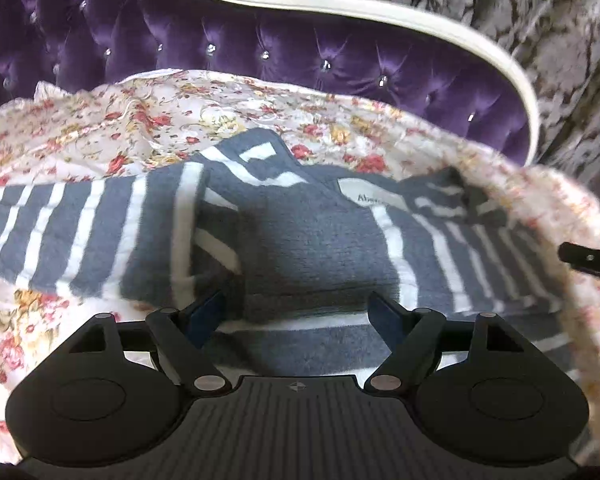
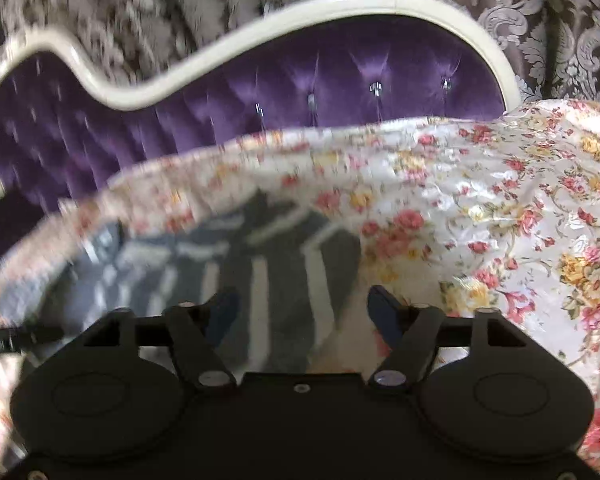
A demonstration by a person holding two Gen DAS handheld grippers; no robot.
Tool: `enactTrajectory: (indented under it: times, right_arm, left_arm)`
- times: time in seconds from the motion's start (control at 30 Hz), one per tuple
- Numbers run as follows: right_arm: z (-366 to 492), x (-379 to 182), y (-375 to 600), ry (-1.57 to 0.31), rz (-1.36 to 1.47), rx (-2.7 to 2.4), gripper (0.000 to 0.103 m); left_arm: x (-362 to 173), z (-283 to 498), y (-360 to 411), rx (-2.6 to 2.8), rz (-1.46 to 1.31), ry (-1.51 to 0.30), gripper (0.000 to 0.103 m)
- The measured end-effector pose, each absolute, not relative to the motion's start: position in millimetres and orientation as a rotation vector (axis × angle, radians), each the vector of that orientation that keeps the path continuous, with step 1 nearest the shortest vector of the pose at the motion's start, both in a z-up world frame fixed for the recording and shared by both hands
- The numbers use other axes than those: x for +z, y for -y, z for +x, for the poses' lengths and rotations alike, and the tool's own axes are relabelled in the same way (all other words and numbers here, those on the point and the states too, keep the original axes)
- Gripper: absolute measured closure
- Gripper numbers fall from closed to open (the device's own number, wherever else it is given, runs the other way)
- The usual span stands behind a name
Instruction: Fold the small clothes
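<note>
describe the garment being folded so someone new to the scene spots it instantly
Start at the purple tufted headboard with its cream frame; below it lies a floral bedspread. On that spread lies the striped knit top, grey-blue with white stripes and a white neck label. It is the only striped, non-floral fabric there.

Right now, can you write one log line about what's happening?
step: fold | striped sweater: flat on floral bedspread | left gripper: jaws open, empty | right gripper: jaws open, empty
</note>
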State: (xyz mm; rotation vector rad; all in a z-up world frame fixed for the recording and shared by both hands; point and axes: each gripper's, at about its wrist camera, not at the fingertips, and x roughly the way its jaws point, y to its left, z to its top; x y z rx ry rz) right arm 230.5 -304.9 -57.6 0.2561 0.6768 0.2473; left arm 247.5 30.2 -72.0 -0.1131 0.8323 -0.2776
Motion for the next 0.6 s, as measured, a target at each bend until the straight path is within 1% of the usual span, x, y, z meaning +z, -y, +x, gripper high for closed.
enactTrajectory:
  times: [0.07,0.13,0.17,0.2,0.33,0.47,0.6]
  right_arm:
    - [231,-56,306,-0.668,0.311,0.275,0.021]
    - [233,-56,304,-0.677,0.368,0.305,0.016]
    - [233,-57,302,-0.687,0.401,0.316,0.013]
    - [235,-58,301,-0.698,0.430,0.320,0.012]
    - [234,-61,290,-0.724,0.508,0.340,0.012]
    - [228,-58,277,-0.666,0.511,0.399,0.012]
    - [222,-55,265,-0.615,0.499,0.442,0.011]
  left_arm:
    - [-67,244,-45,-0.275,-0.149,-0.824,0.025]
    - [-62,242,-62,-0.253,-0.169,-0.817,0.024]
    - [-60,242,-73,-0.233,-0.179,-0.814,0.021]
    - [-59,243,-82,-0.212,-0.187,-0.810,0.018]
    - [-56,243,-131,-0.118,-0.254,-0.785,0.017]
    - [-56,250,-181,-0.009,-0.342,-0.763,0.011]
    - [-56,258,-221,0.067,-0.412,-0.734,0.011]
